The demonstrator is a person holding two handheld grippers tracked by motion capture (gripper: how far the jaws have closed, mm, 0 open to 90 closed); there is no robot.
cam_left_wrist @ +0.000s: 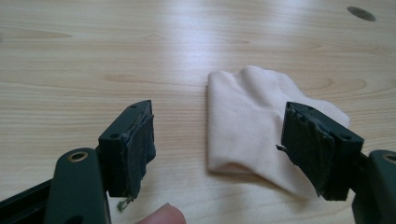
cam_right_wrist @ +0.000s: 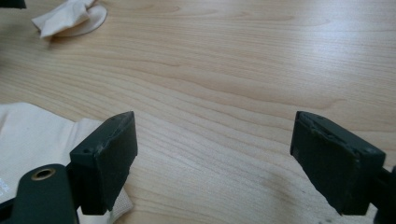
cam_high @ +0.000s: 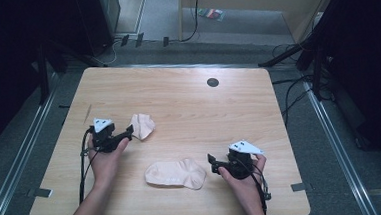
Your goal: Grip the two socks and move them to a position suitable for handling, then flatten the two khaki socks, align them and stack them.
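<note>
The desk [cam_high: 177, 88] is a light wooden top in the centre of the high view; two pale cloth pieces, apparently socks, lie on it, well apart from each other. The folded sock [cam_high: 142, 126] sits left of centre, just beside the tips of the left hand-held gripper [cam_high: 128, 133]; in the left gripper view that sock [cam_left_wrist: 252, 140] lies ahead, partly behind the right-side jaw, and the jaws stand spread with nothing pinched between them. The flat sock [cam_high: 176, 173] lies at lower centre of the high view, near the right hand-held gripper [cam_high: 212, 163] but not touching it as far as can be told; in the right gripper view the flat sock [cam_right_wrist: 42, 135] occupies the lower left corner behind the left-side jaw, and the folded sock [cam_right_wrist: 65, 18] appears at the upper left. The right jaws are also spread wide over bare wood; nothing sits between them. A dark round hole [cam_high: 212, 82] marks the upper centre of the desk; it is clear of both socks. Cables [cam_high: 292, 88] run across the floor at the right of the frame; dark stands flank the desk on both sides. No container is on the desk; no object blocks either gripper from its nearest sock.
</note>
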